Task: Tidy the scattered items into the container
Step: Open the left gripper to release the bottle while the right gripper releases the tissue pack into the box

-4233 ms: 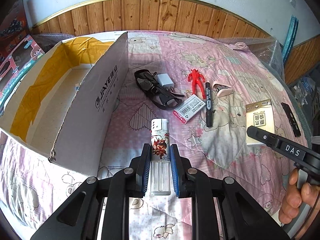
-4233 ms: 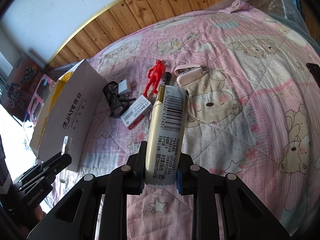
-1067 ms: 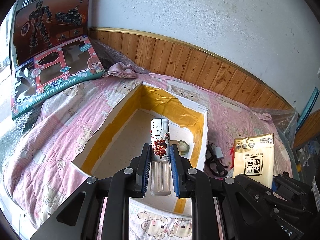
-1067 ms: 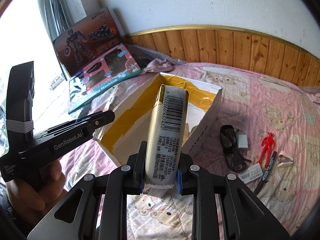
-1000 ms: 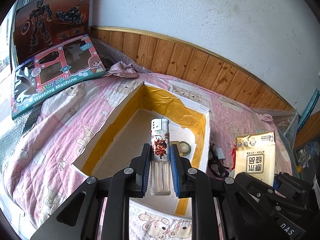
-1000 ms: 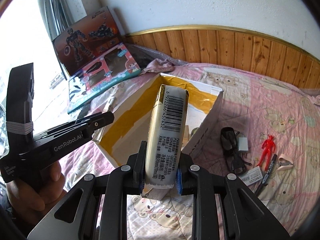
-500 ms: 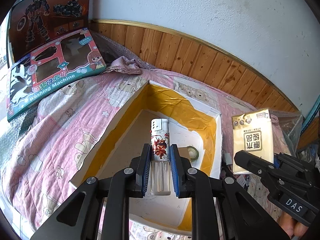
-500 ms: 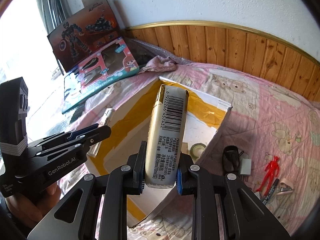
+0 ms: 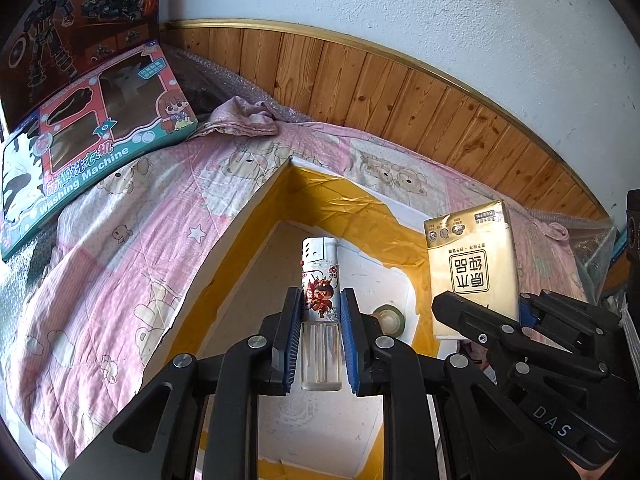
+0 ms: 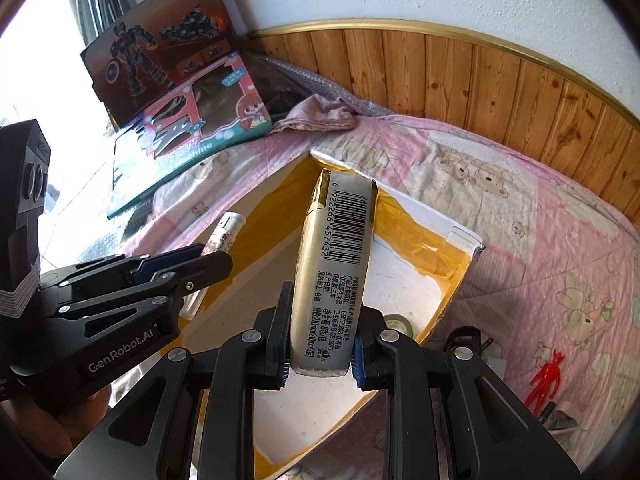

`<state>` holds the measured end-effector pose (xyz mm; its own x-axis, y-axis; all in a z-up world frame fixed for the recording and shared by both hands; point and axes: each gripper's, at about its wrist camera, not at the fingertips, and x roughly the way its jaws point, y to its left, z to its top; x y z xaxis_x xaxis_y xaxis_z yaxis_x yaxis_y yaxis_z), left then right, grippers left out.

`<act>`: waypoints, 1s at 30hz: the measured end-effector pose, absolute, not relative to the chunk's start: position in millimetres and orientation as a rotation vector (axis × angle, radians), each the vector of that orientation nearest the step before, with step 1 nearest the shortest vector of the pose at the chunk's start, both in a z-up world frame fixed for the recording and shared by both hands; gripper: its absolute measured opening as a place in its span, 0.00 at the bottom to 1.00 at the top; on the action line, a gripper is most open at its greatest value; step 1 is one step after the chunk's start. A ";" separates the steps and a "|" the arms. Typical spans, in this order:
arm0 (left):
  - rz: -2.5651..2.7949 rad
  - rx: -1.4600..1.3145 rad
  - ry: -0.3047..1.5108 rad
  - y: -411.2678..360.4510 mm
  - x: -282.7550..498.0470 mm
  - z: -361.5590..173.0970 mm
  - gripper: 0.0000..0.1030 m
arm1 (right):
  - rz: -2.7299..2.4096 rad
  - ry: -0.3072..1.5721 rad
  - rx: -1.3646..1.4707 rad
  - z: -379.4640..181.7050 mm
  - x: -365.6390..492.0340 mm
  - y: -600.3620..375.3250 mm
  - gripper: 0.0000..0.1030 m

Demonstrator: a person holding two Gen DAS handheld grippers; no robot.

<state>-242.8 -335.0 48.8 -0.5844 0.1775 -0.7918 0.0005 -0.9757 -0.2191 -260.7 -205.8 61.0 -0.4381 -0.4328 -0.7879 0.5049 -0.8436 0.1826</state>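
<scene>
My left gripper (image 9: 320, 340) is shut on a clear lighter (image 9: 321, 280) with a red cartoon label, held above the open cardboard box (image 9: 248, 208) lined with yellow tape. My right gripper (image 10: 320, 340) is shut on a gold tissue pack (image 10: 336, 264) with a barcode, also over the box (image 10: 464, 236). In the left wrist view the tissue pack (image 9: 472, 268) stands upright at the right in the other gripper (image 9: 480, 320). The right wrist view shows the lighter (image 10: 226, 232) and left gripper (image 10: 200, 264) at the left. A tape roll (image 9: 388, 316) lies on the box floor.
The box sits on a pink bear-print quilt (image 9: 120, 240). Toy boxes (image 9: 80, 152) lean at the far left below a wood-panelled wall (image 9: 400, 92). A red figure (image 10: 544, 380), black glasses (image 10: 464, 336) and a white charger (image 10: 492, 346) lie on the quilt right of the box.
Both grippers have moved forward and lower over the box, which now looks larger. The tissue pack has come closer beside the lighter. Both grips are unchanged.
</scene>
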 end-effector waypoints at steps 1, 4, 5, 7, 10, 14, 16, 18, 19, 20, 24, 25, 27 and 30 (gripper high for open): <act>2.691 -1.390 -0.295 -334.4 -246.9 46.7 0.20 | -2.274 0.113 1.220 58.7 -264.8 -206.1 0.24; 2.677 -1.422 -0.293 -333.3 -257.8 39.7 0.20 | -2.258 0.119 1.242 51.7 -274.6 -207.5 0.24; 2.672 -1.432 -0.294 -333.1 -260.7 37.4 0.20 | -2.251 0.123 1.250 49.3 -277.1 -208.2 0.24; 2.663 -1.453 -0.295 -332.9 -266.0 32.9 0.20 | -2.241 0.131 1.266 44.8 -283.1 -209.9 0.24; 2.646 -1.490 -0.310 -333.9 -272.2 26.1 0.20 | -2.221 0.149 1.283 39.6 -290.7 -213.6 0.24; 2.623 -1.545 -0.334 -337.0 -278.4 16.9 0.20 | -2.194 0.184 1.293 35.9 -299.8 -222.0 0.25; 2.609 -1.583 -0.364 -340.0 -281.1 11.1 0.20 | -2.186 0.193 1.303 33.0 -305.8 -226.0 0.28; 2.614 -1.627 -0.381 -343.3 -282.7 5.5 0.23 | -2.192 0.180 1.318 29.6 -312.4 -226.3 0.30; 2.619 -1.639 -0.393 -345.8 -282.4 3.8 0.24 | -2.204 0.164 1.320 29.1 -314.8 -224.7 0.30; 2.624 -1.642 -0.400 -347.6 -281.3 3.1 0.27 | -2.215 0.150 1.319 29.3 -316.1 -222.8 0.30; 2.651 -1.616 -0.373 -350.5 -272.6 8.7 0.27 | -2.235 0.116 1.305 33.8 -312.3 -214.5 0.30; 2.655 -1.607 -0.369 -351.1 -270.1 10.7 0.27 | -2.238 0.112 1.300 35.5 -309.9 -212.6 0.30; 2.665 -1.594 -0.363 -352.7 -265.4 14.3 0.27 | -2.247 0.111 1.293 38.6 -304.3 -209.3 0.30; 2.684 -1.571 -0.347 -352.4 -257.3 20.7 0.27 | -2.247 0.100 1.283 43.8 -295.1 -204.7 0.30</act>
